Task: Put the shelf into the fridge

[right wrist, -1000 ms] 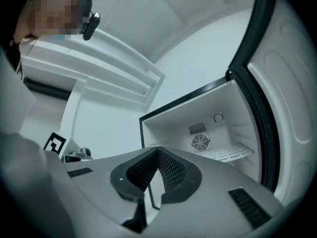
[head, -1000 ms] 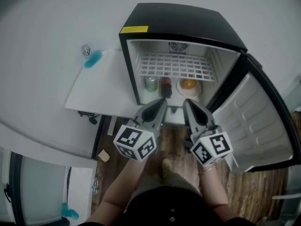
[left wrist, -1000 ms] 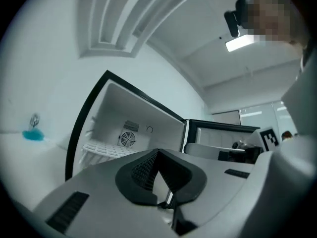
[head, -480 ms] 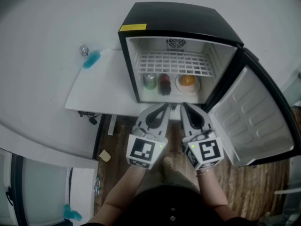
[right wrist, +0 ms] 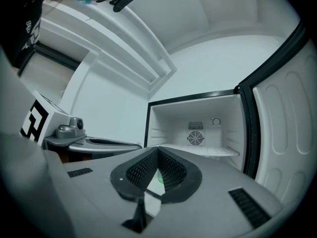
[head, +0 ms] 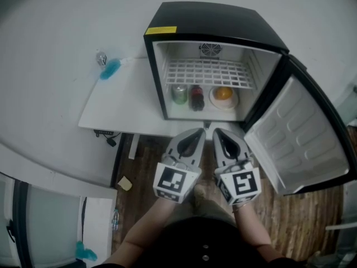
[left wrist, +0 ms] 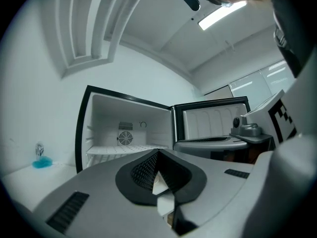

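While the fridge (head: 215, 24) stands open at the right edge of the tabletop (head: 122, 105), wire shelf (head: 209, 74) seated inside above can (head: 179, 94), bottle (head: 196, 96) and bowl (head: 223, 96), left gripper (head: 198, 132) and right gripper (head: 218, 133) side by side off the front edge, fingers (left wrist: 141, 170) clenched, empty.

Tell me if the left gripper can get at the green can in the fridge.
Probably yes. The door stands wide open, the green can sits at the left under the wire shelf, and nothing lies between it and the left gripper, whose jaws are shut.
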`<state>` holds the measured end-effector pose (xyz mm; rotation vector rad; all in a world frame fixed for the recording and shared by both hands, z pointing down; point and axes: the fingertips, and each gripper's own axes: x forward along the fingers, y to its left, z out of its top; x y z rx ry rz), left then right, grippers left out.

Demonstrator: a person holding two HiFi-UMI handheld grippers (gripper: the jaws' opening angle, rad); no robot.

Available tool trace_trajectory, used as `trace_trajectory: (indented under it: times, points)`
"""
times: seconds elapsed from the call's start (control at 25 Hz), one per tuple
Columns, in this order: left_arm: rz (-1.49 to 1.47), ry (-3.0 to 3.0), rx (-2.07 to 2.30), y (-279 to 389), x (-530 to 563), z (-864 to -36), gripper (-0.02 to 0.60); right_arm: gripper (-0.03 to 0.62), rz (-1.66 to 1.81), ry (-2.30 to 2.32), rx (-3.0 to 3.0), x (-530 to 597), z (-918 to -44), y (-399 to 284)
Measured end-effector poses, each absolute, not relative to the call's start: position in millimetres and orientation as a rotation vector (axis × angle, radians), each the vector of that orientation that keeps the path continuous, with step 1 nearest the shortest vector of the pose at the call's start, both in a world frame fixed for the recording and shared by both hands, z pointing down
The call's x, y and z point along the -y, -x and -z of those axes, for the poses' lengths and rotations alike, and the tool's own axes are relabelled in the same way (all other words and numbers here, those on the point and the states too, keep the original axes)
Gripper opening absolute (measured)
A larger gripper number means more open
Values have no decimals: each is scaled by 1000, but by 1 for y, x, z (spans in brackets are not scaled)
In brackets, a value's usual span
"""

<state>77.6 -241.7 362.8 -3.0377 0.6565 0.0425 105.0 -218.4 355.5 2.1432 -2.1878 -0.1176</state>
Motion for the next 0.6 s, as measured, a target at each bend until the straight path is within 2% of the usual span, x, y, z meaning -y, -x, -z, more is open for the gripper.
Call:
trace_trajectory:
  times: [0.6]
  points:
    - [-16,3040,-596,-75,230,-366,6,11,40,-2123,2216,214,-368,-98]
